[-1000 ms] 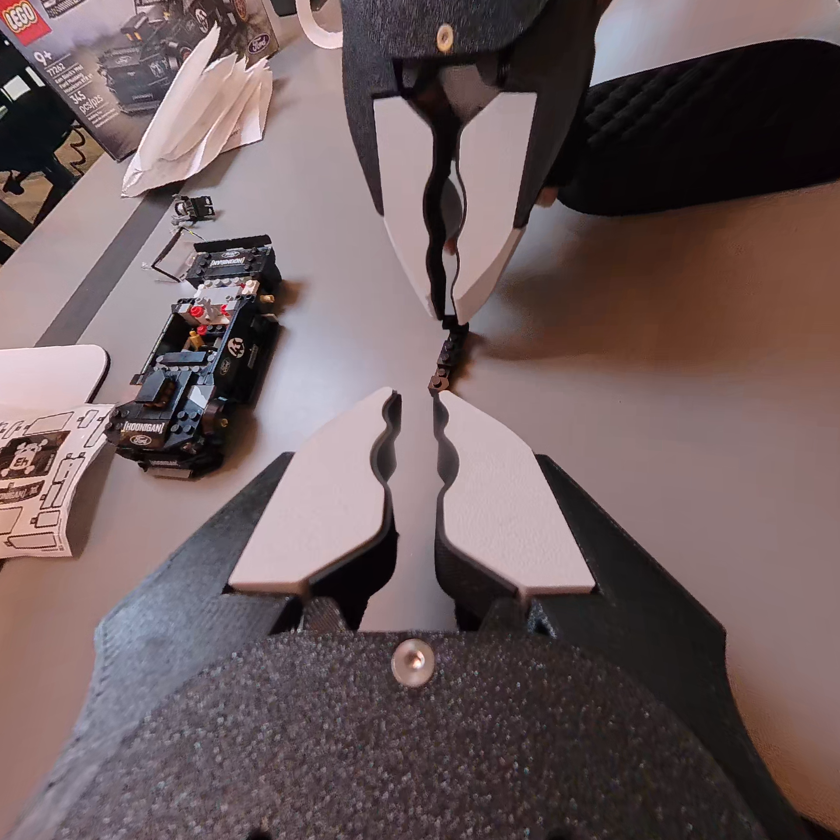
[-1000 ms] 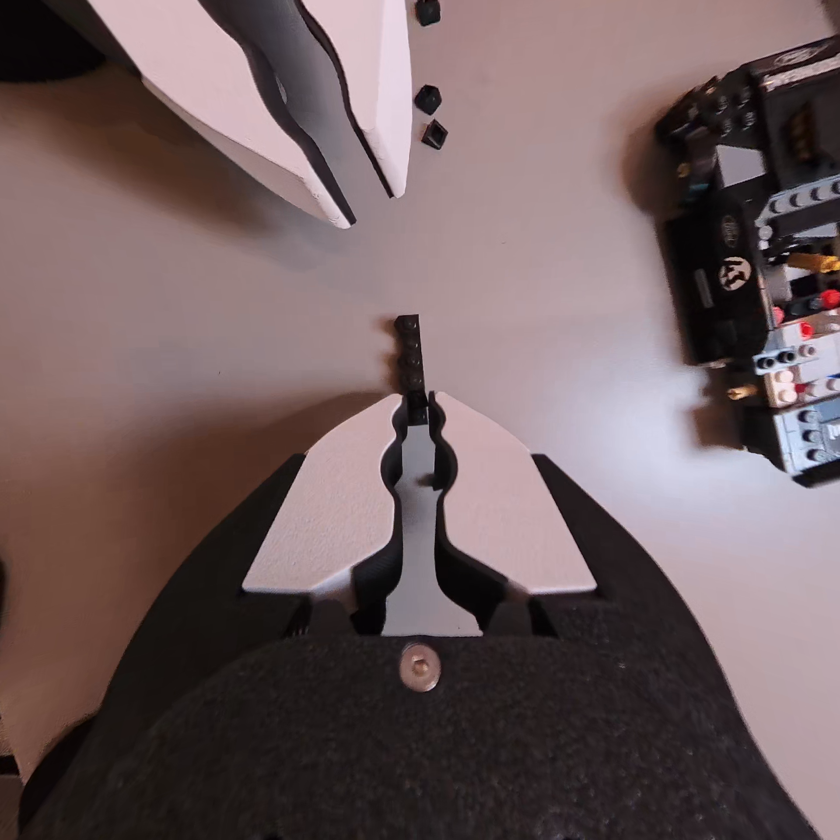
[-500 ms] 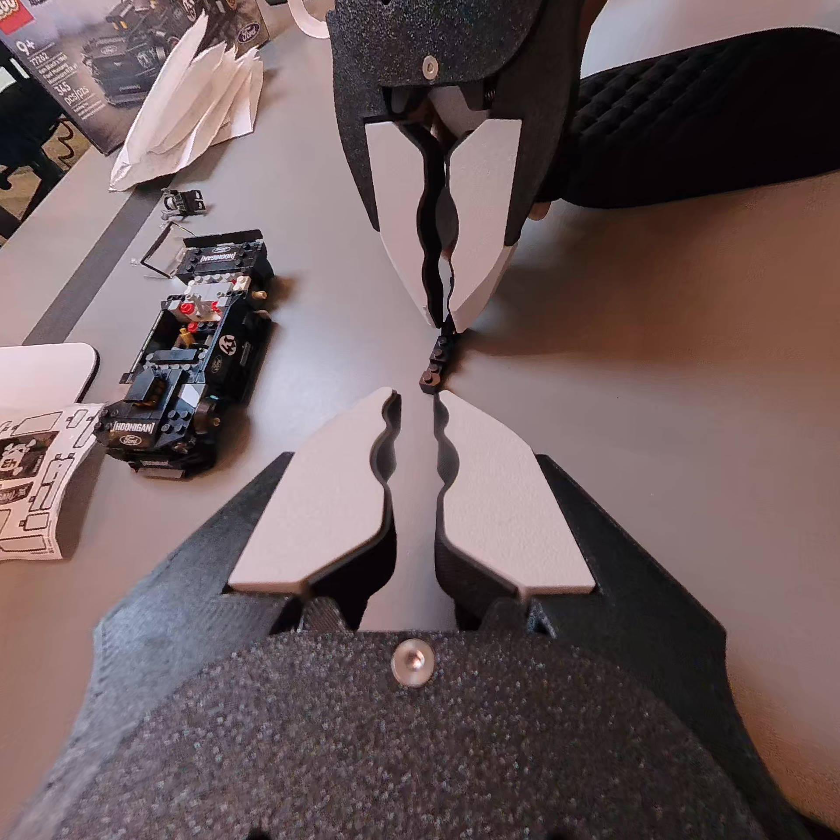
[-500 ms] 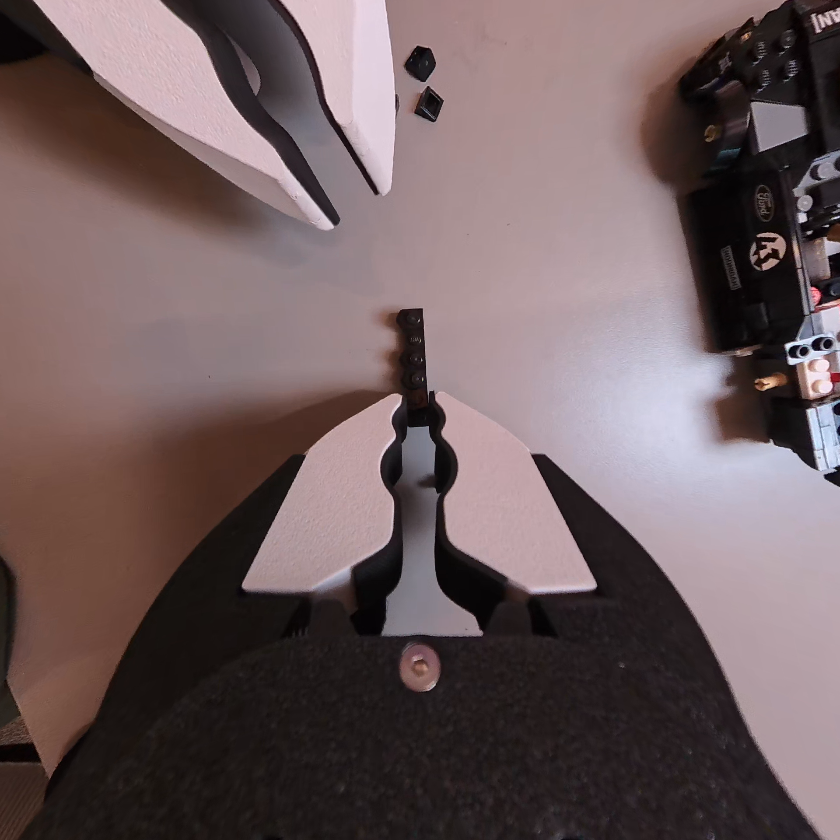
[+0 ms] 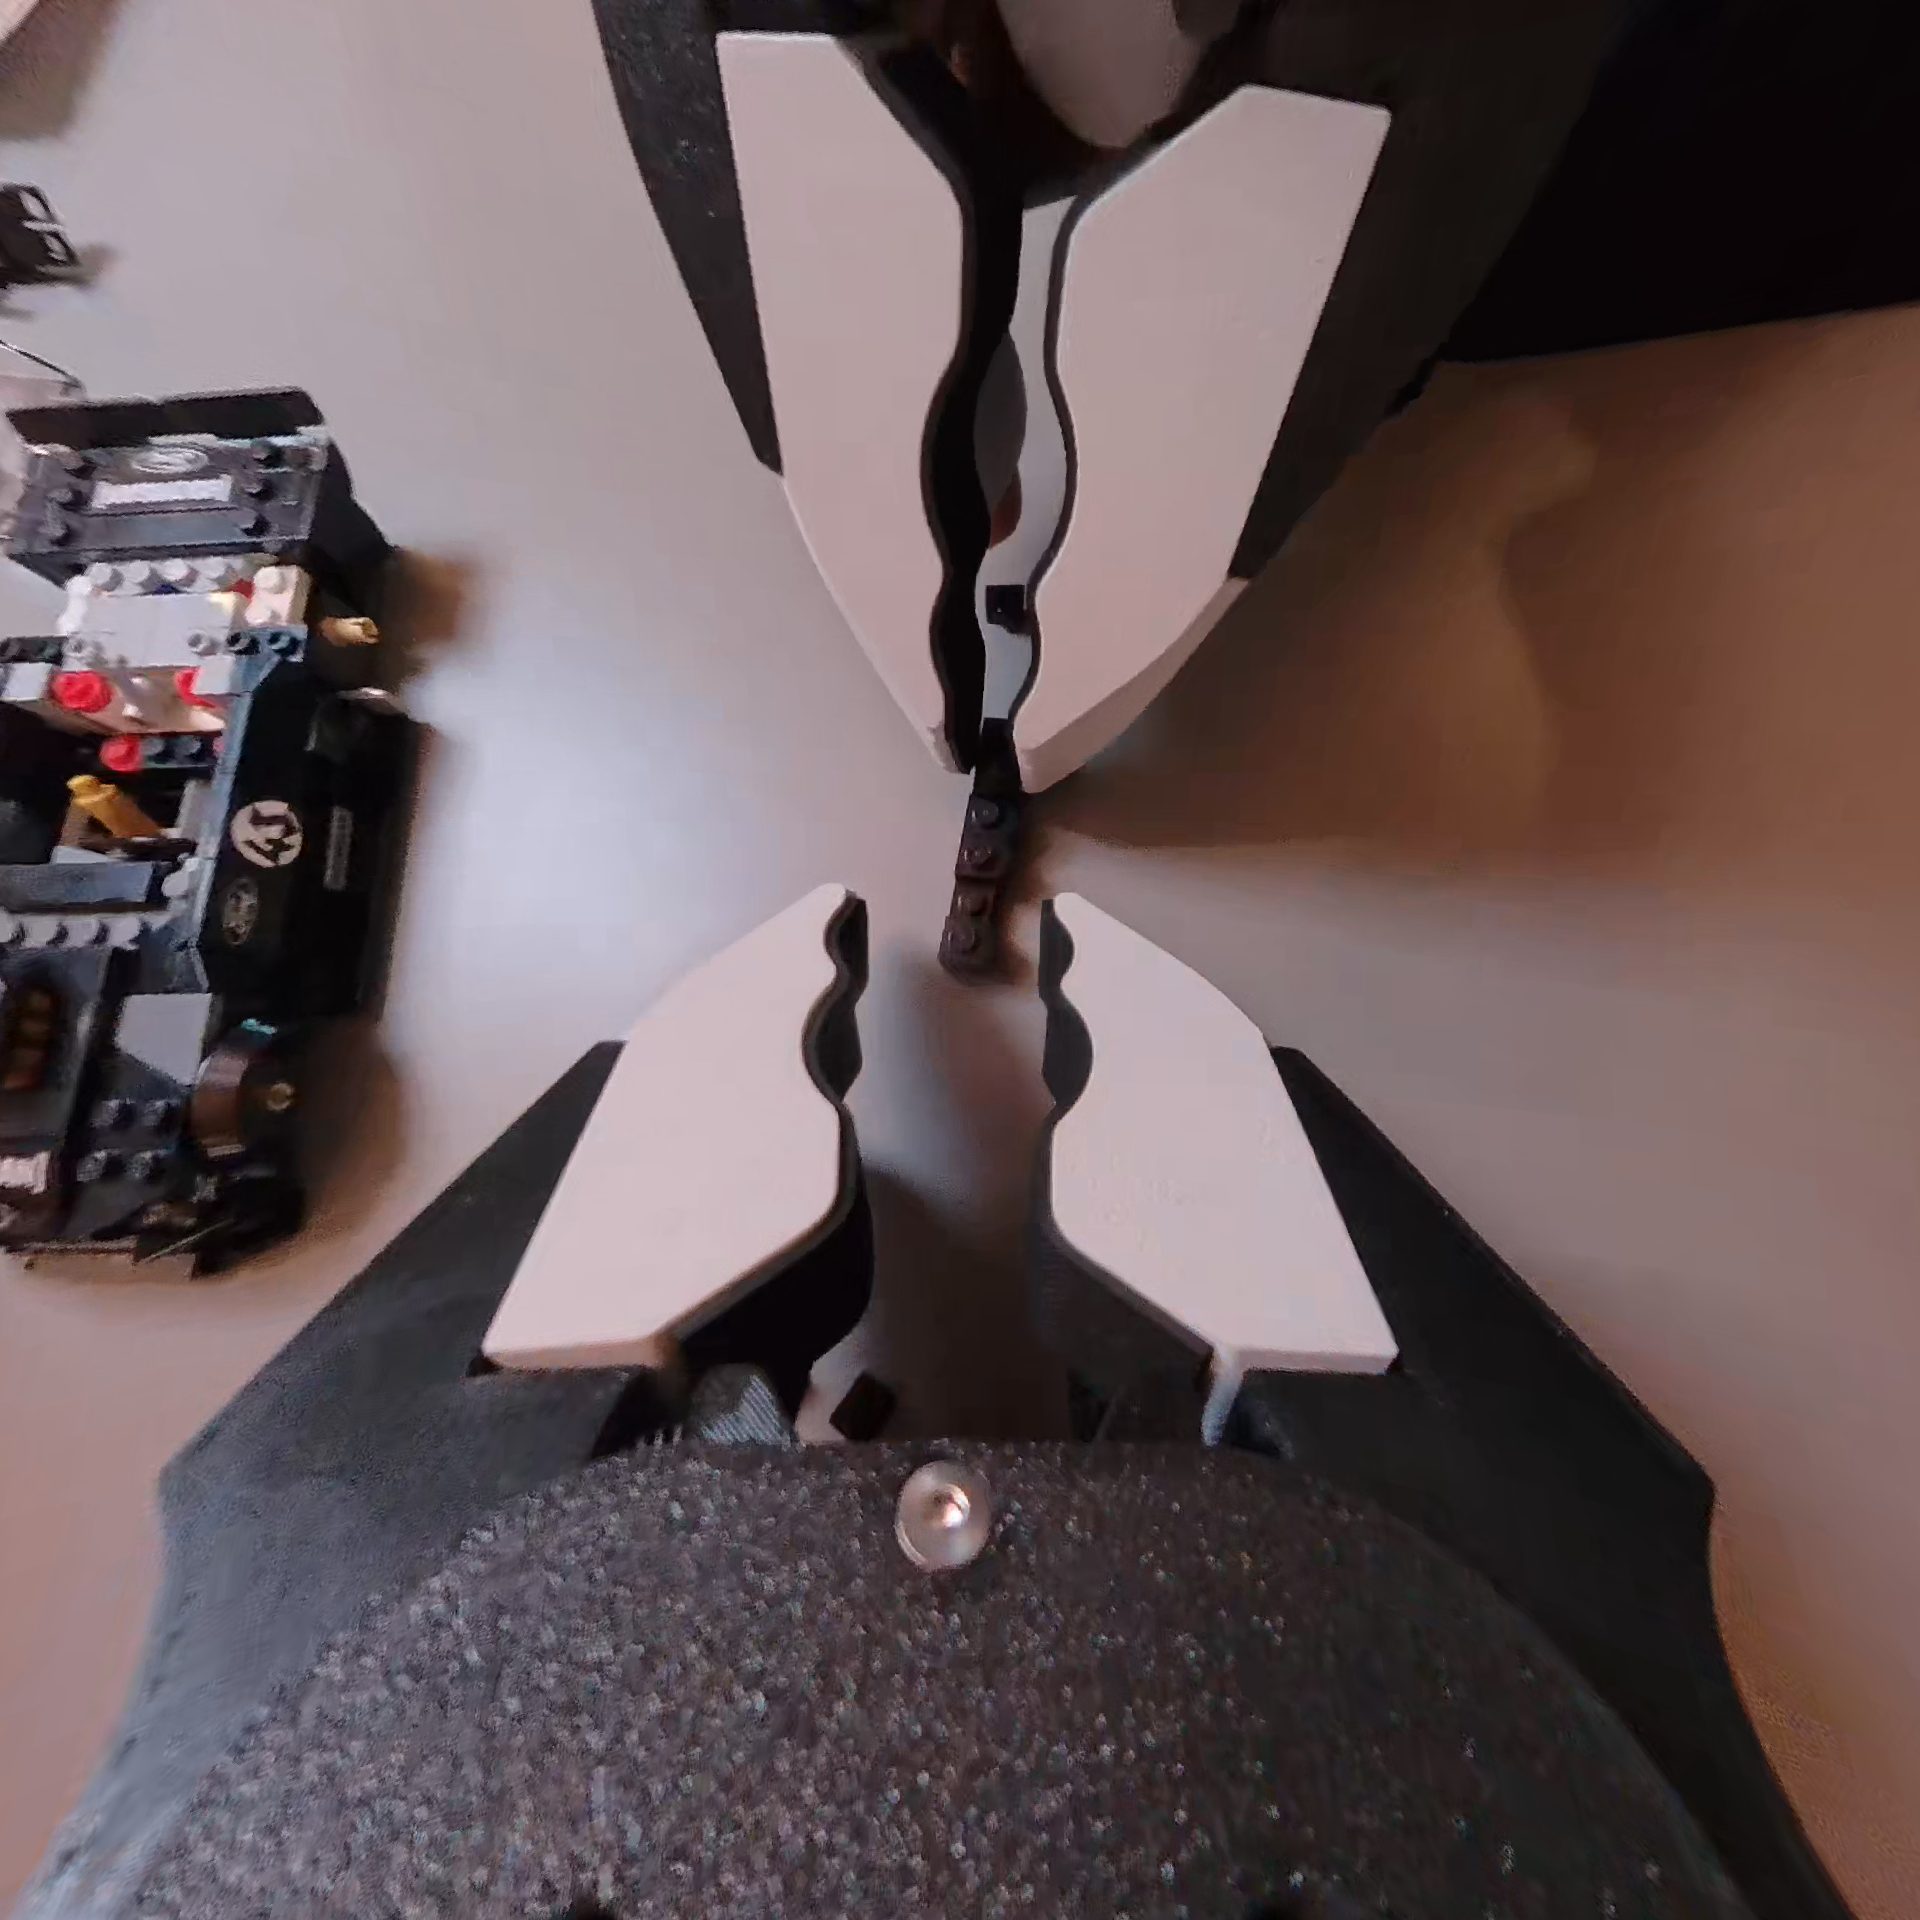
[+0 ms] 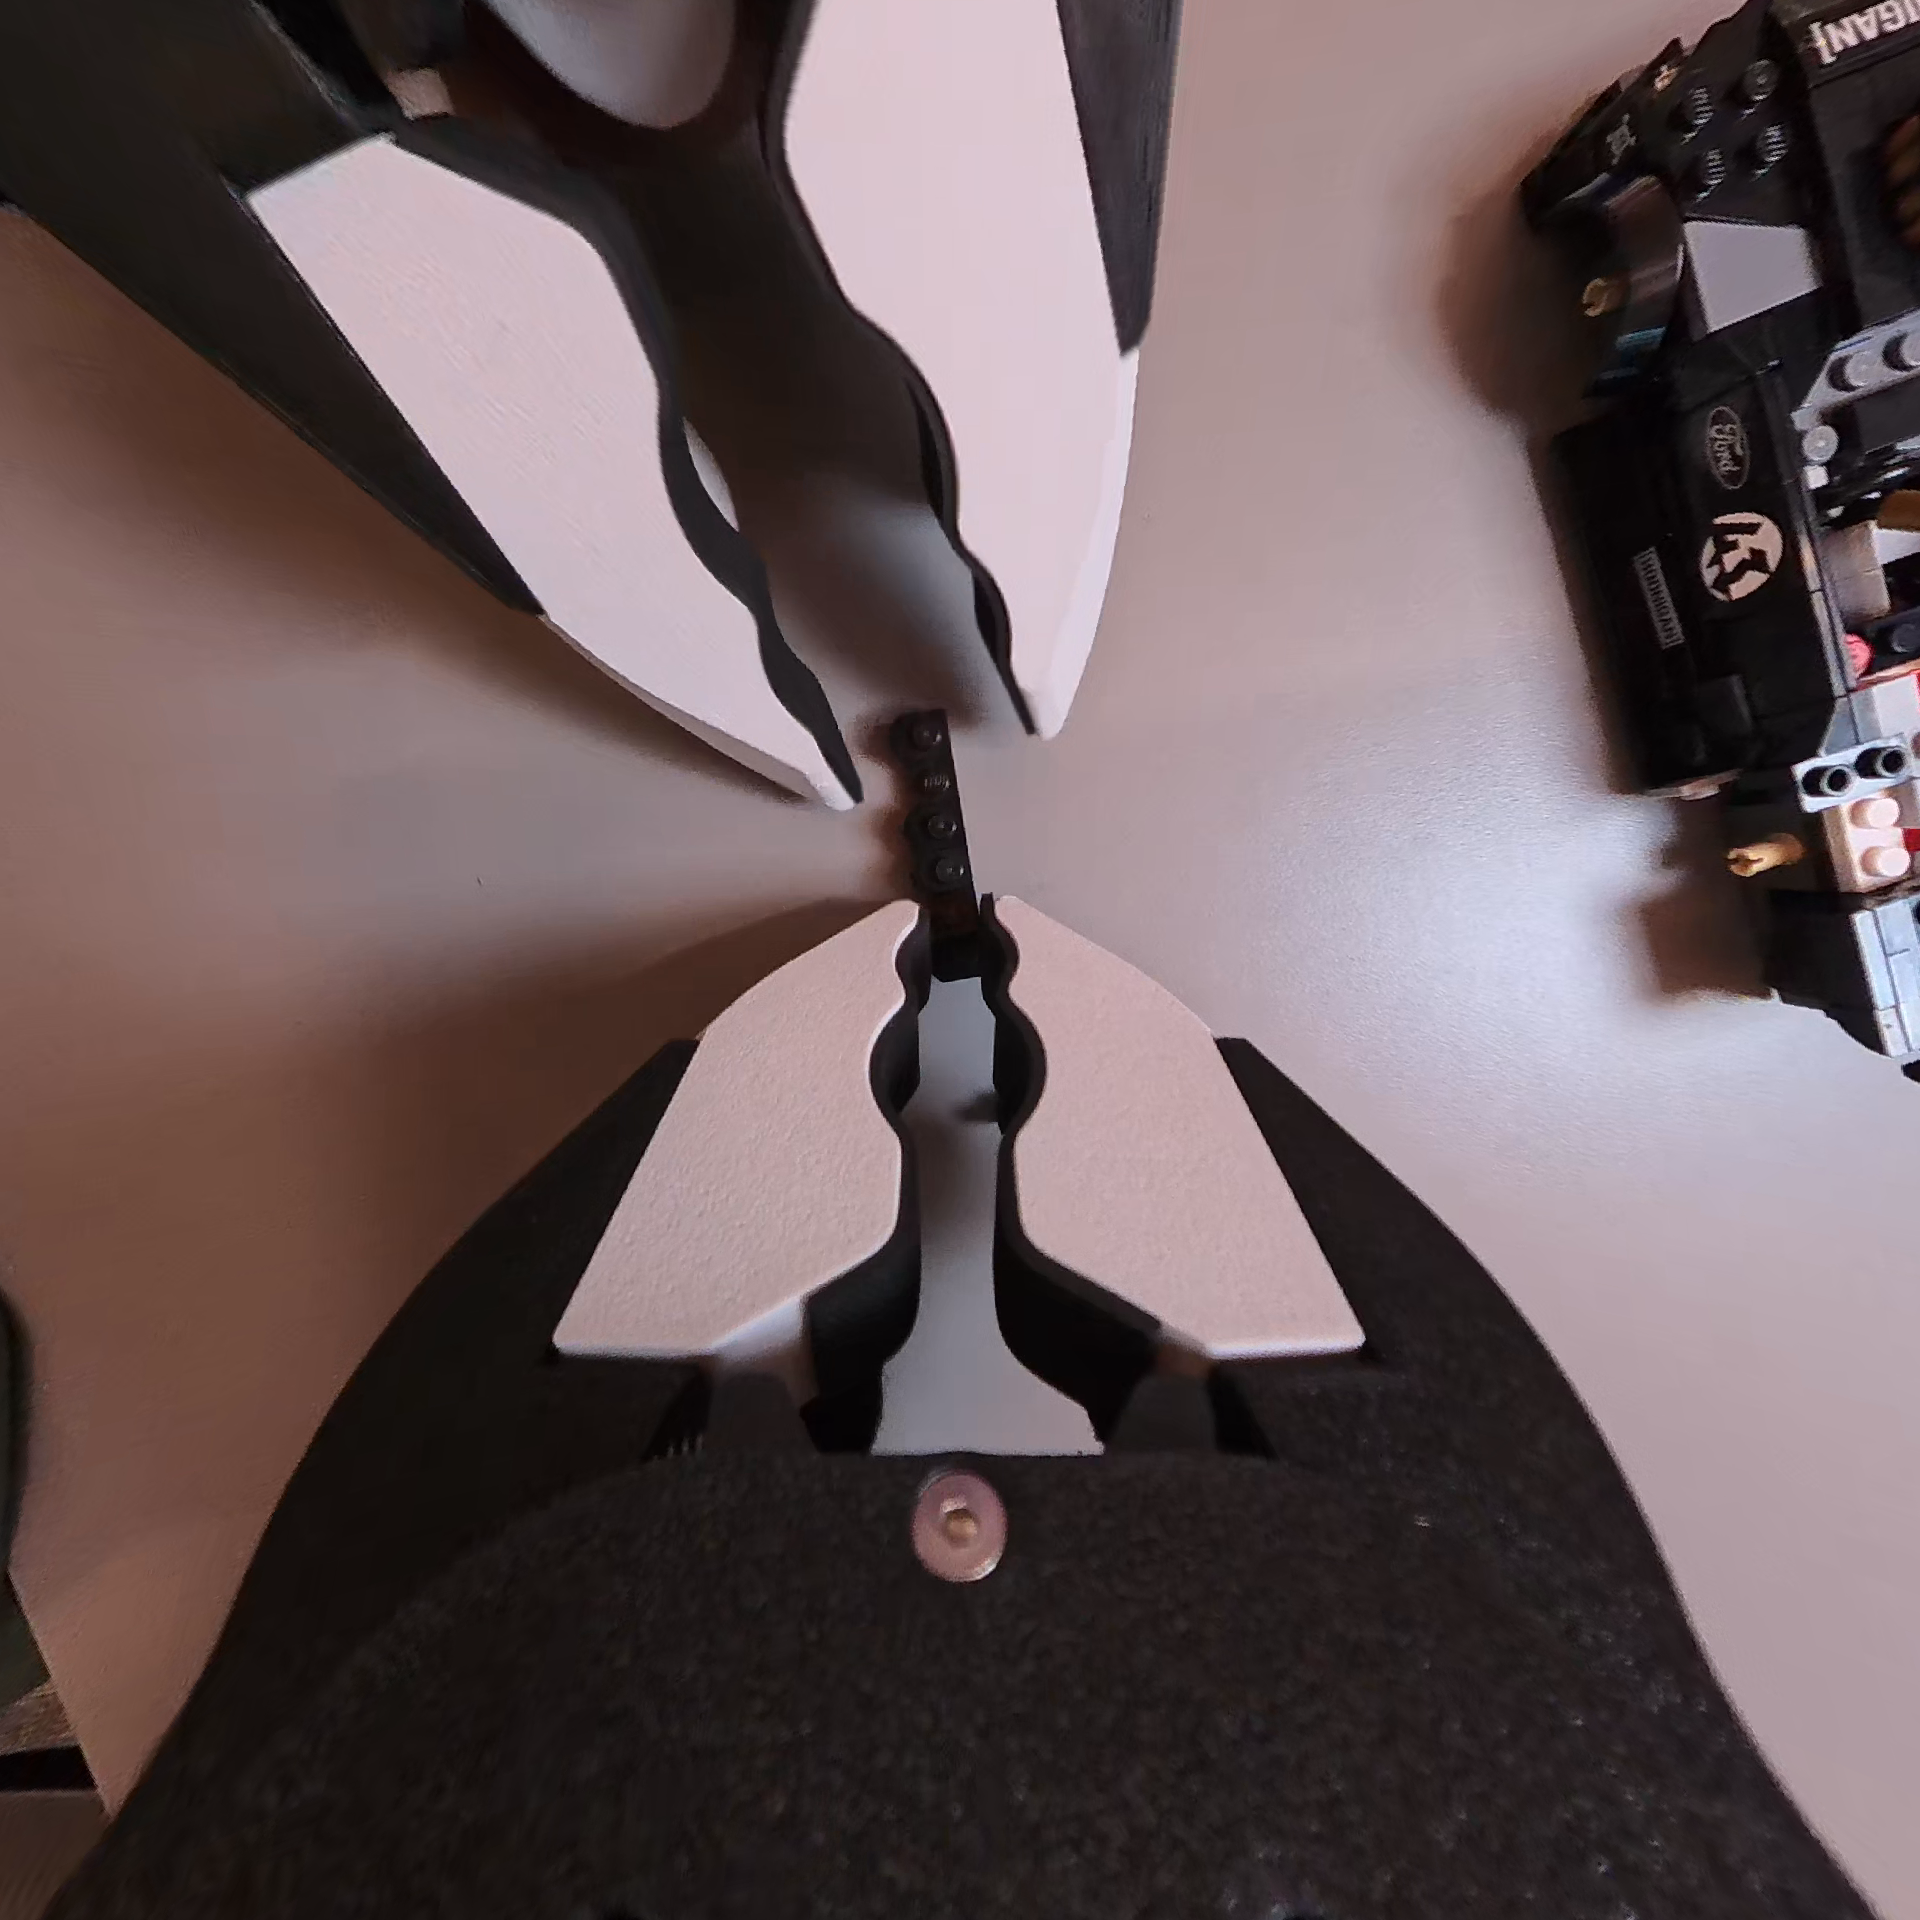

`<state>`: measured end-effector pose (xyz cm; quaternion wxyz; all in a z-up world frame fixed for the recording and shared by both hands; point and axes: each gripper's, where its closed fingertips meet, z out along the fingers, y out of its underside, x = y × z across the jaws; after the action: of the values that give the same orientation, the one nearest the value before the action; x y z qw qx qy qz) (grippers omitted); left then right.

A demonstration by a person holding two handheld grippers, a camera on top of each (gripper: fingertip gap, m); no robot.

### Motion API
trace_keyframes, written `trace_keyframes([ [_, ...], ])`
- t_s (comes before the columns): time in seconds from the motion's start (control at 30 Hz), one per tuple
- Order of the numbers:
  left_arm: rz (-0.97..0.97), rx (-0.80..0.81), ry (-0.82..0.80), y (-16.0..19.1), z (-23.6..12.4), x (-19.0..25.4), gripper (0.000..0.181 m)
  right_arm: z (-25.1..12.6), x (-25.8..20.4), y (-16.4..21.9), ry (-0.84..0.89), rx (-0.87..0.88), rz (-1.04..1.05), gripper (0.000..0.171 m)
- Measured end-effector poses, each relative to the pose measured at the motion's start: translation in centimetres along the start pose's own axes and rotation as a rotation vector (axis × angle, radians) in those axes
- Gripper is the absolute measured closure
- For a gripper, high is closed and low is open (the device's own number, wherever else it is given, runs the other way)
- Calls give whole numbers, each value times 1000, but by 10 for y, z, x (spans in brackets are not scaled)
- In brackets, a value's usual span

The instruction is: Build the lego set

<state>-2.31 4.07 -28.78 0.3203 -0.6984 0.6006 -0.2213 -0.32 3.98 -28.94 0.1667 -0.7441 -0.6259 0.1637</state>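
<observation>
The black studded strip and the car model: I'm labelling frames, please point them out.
black studded strip [image 6: 940, 821], right wrist view, on its middle studs.
car model [image 6: 1735, 551], right wrist view, on its black side panel.

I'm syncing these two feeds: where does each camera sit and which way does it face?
Left wrist view: on the left gripper, looking down its open fingers at the table; right gripper opposite.
Right wrist view: on the right gripper, shut on the black plate; left gripper opposite.
Shared: plate, both grippers, car model.
</observation>
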Motion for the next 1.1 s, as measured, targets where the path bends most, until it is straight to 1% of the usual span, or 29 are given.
trace_keyframes([
  [0.1, 3, -43, 33, 6, 5, 4, 155, 0, 0, 0, -6, 10, 1, 163],
  [0.13, 1, -31, 39, 4, 6, 6, 158, 1, 0, 0, -6, 10, 0, 163],
  [0.3, 19, -32, 13, 4, 7, 4, 170, 2, 0, -1, -13, 14, -7, 162],
  [0.5, 34, -27, 8, 4, 7, 4, 170, 3, -1, -1, -24, 15, -14, 162],
  [0.63, 43, -24, 4, 4, 7, 4, 170, 3, -1, 0, -28, 23, -34, 156],
  [1.1, 52, -23, 11, 5, 6, 7, 170, 0, -3, -3, -50, 62, -29, 157],
])
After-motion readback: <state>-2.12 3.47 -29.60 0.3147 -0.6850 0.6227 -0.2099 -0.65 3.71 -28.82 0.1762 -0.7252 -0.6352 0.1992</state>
